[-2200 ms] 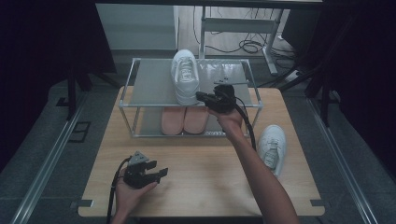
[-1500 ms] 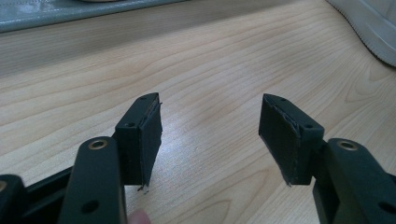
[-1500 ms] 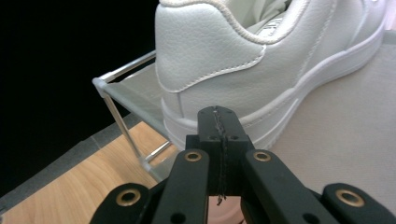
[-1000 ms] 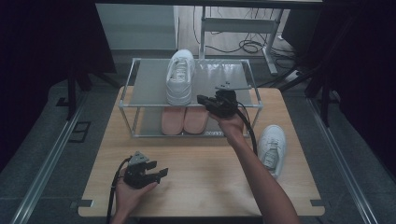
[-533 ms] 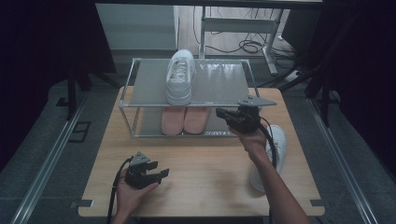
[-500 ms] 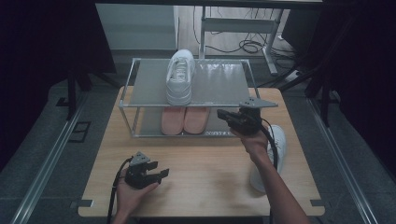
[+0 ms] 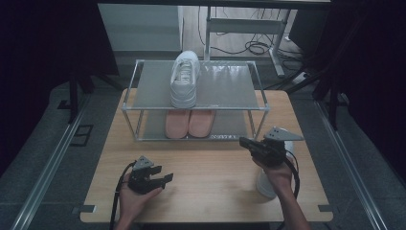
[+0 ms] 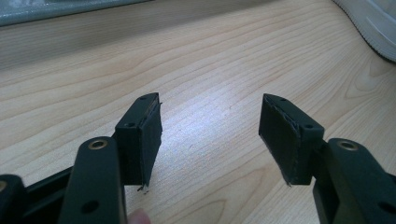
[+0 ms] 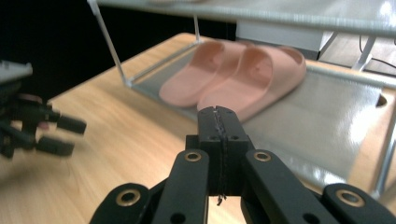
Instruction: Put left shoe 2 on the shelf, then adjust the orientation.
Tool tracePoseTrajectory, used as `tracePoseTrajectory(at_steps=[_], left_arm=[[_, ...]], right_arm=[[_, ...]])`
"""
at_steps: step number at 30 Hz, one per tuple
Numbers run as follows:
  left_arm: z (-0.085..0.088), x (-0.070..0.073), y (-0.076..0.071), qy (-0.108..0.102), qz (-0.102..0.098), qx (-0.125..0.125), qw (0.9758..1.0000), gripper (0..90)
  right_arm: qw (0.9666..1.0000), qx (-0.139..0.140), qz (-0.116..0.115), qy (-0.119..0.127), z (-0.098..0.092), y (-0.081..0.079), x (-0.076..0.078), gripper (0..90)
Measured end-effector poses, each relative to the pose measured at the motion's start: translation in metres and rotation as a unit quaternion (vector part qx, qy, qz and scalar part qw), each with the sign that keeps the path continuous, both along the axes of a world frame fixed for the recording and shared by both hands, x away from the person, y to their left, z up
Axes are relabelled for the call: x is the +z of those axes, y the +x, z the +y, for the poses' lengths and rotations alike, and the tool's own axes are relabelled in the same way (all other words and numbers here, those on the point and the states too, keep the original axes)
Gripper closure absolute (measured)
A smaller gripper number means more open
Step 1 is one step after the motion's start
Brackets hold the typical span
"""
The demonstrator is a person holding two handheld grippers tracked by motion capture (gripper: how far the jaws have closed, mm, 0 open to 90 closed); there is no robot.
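Observation:
A white sneaker [image 7: 184, 79] stands on the top shelf of a metal shoe rack [image 7: 230, 85]. Two pink slippers [image 7: 189, 123] [image 9: 233, 74] lie side by side on its lower shelf. A second white sneaker [image 7: 265, 186] [image 8: 373, 23] lies on the table at the front right, partly hidden under the right hand. My right gripper [image 7: 244, 142] [image 9: 218, 112] hovers above that sneaker, shut and empty, pointing left toward the rack's front. My left gripper [image 7: 166, 177] [image 8: 210, 121] rests low over the table at the front left, open with bare wood between its jaws.
The wooden table [image 7: 210, 167] has free room between the two hands. The rack's lower shelf [image 9: 327, 121] is bare to the right of the slippers. In the right gripper view the left gripper [image 9: 42, 126] appears farther off. Cables lie on the floor [image 7: 253, 47] behind.
My right gripper left the sneaker on the top shelf, then moved right and down to the table's front right, over the second sneaker. The left hand stayed still.

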State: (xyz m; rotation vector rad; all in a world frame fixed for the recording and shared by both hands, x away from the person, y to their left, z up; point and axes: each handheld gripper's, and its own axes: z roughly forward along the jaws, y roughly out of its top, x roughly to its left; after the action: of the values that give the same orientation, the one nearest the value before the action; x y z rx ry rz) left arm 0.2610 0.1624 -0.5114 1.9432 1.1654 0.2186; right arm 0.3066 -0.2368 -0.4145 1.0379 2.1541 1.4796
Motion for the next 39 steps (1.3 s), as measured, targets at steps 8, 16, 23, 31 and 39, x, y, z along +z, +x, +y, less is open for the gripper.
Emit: tracePoseTrajectory(at_steps=[8, 16, 23, 31, 39], left_arm=[[0.002, 0.001, 0.0, -0.001, 0.0, 0.003, 1.0, 39.9], [0.001, 0.001, -0.001, -0.002, -0.001, 0.002, 1.0, 39.9], [0.003, 0.0, 0.0, -0.002, -0.001, 0.003, 1.0, 39.8], [0.005, 0.002, -0.002, -0.003, -0.004, 0.005, 1.0, 39.8], [0.003, 0.001, -0.001, -0.001, -0.002, 0.003, 1.0, 39.8]], right_arm=[[0.9998, -0.008, -0.004, -0.018, -0.02, -0.03, -0.016, 90.0], [0.9992, -0.015, 0.004, -0.038, -0.032, -0.046, -0.025, 90.0], [0.998, -0.026, 0.018, -0.055, -0.038, -0.057, -0.037, 90.0], [0.9971, -0.038, 0.02, -0.064, -0.041, -0.066, -0.043, 90.0], [0.9962, -0.036, 0.02, -0.077, -0.033, -0.064, -0.05, 90.0]])
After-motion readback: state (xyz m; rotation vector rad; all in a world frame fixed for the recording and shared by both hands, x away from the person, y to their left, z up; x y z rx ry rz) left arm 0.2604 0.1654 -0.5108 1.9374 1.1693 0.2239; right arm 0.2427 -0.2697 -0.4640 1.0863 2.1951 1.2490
